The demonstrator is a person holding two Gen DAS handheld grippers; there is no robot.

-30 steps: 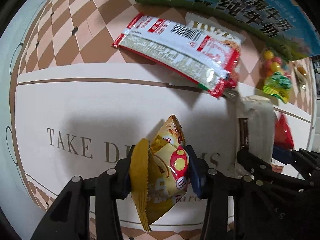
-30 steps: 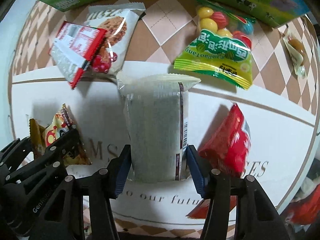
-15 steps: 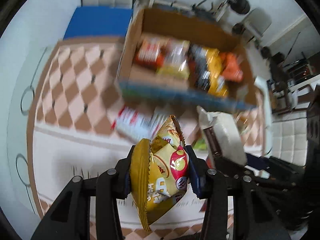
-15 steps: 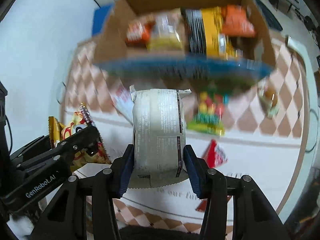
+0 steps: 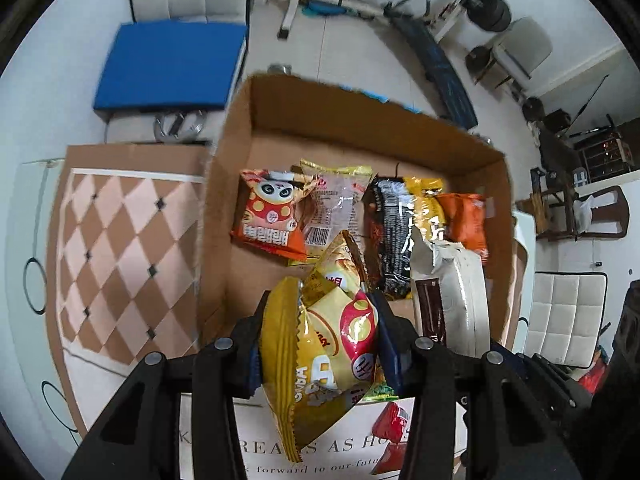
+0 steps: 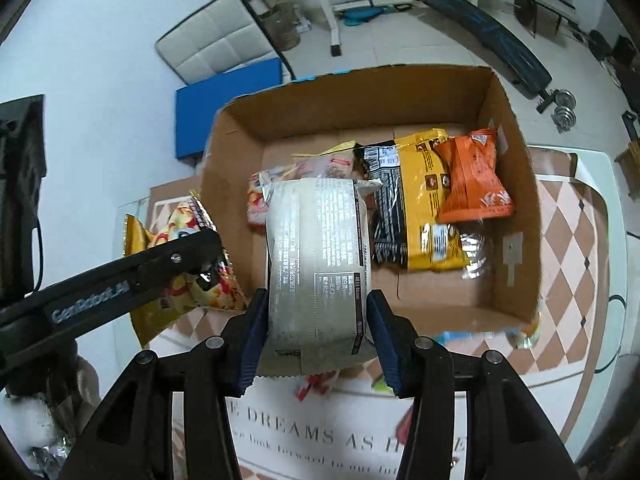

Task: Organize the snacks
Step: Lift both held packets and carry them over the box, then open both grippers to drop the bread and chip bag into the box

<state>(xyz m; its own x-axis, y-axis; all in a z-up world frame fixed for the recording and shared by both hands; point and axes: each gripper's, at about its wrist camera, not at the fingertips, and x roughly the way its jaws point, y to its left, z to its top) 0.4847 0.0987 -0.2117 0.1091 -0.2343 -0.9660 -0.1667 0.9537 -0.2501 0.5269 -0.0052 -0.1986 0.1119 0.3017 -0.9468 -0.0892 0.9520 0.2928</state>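
Yellow foil fills the lower centre of the left wrist view: the left gripper (image 5: 320, 344) is clamped on a yellow snack bag (image 5: 320, 356), its blue pads pressed into both sides of the crinkled pack. The right gripper (image 6: 316, 332) is likewise closed on a pale grey packet (image 6: 316, 268), held upright between its pads in the lower centre of the right wrist view. The same packet shows at centre right of the left view (image 5: 452, 300), just beside the yellow bag.

Both loads hang at the near edge of the cardboard box (image 6: 516, 184), which takes up the middle of each frame and sits on the checked tablecloth (image 5: 120, 240). Inside it already lie an orange panda pack (image 5: 268, 216), a clear-wrapped pack (image 5: 336, 204), a black and yellow bag (image 6: 416, 216) and an orange pouch (image 6: 472, 184), ranged along the far half. The near half of the box floor is bare cardboard.

The step in hand appears to be the carry-and-place: two snacks lifted and brought to the box, not yet released. A red wrapper (image 5: 394, 424) at the bottom of the left view lies on the cloth outside the box, so the sorting looks unfinished.

The next move likely calls for lowering each pack over the near wall into the open floor and opening each gripper only once its pack is past the rim, the two arms kept from crowding one another.
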